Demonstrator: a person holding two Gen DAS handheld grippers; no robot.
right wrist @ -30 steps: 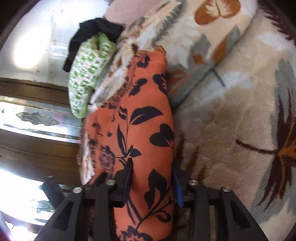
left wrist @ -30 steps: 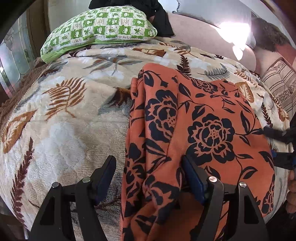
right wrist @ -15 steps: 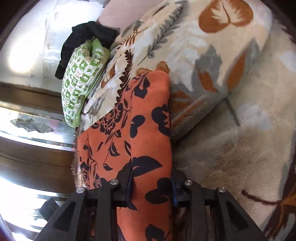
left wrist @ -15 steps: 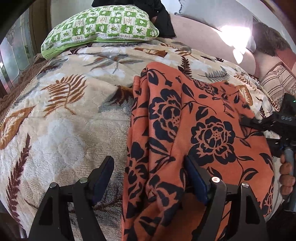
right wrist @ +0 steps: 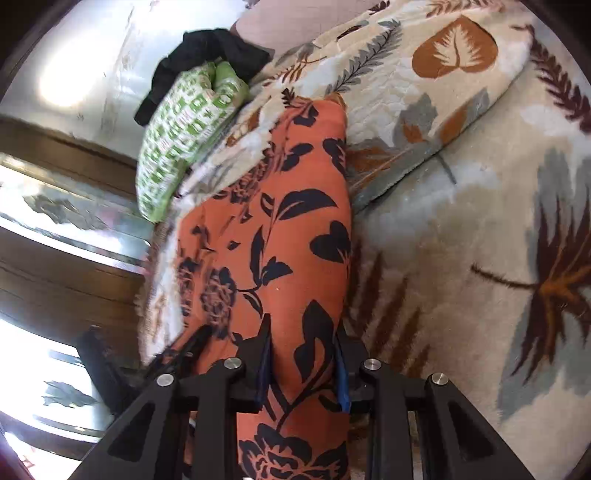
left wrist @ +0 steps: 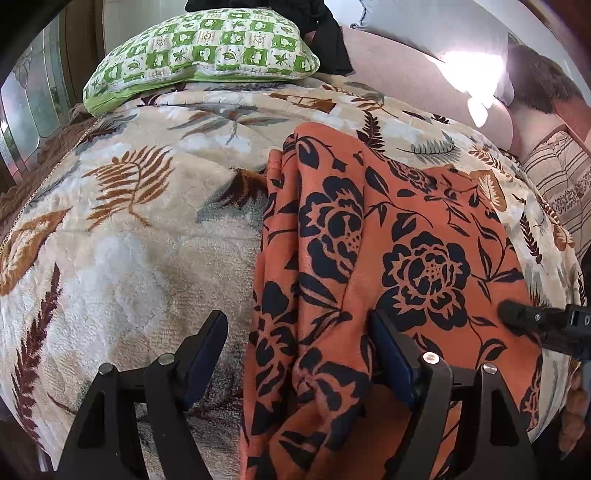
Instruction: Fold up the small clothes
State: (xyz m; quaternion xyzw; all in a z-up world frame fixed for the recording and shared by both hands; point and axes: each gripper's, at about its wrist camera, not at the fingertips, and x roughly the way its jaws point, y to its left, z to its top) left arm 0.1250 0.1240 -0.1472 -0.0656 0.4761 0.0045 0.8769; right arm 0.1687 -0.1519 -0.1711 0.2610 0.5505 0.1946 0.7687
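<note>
- The orange floral garment [left wrist: 376, 258] lies spread on a leaf-patterned blanket [left wrist: 140, 236] covering the bed, its left edge bunched into long folds.
- The left tool [left wrist: 295, 354] stands with its fingers wide apart over the garment's near-left part; the bunched edge sits between them, one pad resting against the cloth, the other clear over the blanket.
- The right tool [right wrist: 303, 369] has just been closing, and its blue pads now press a raised fold of the garment [right wrist: 280, 258] from both sides.
- In the left view the right tool [left wrist: 546, 325] pokes in at the garment's right edge, with what looks like a hand [left wrist: 574, 413] below it.
- A green checked pillow [left wrist: 207, 51] lies at the far end, dark clothing [left wrist: 325, 26] just behind it.
</note>
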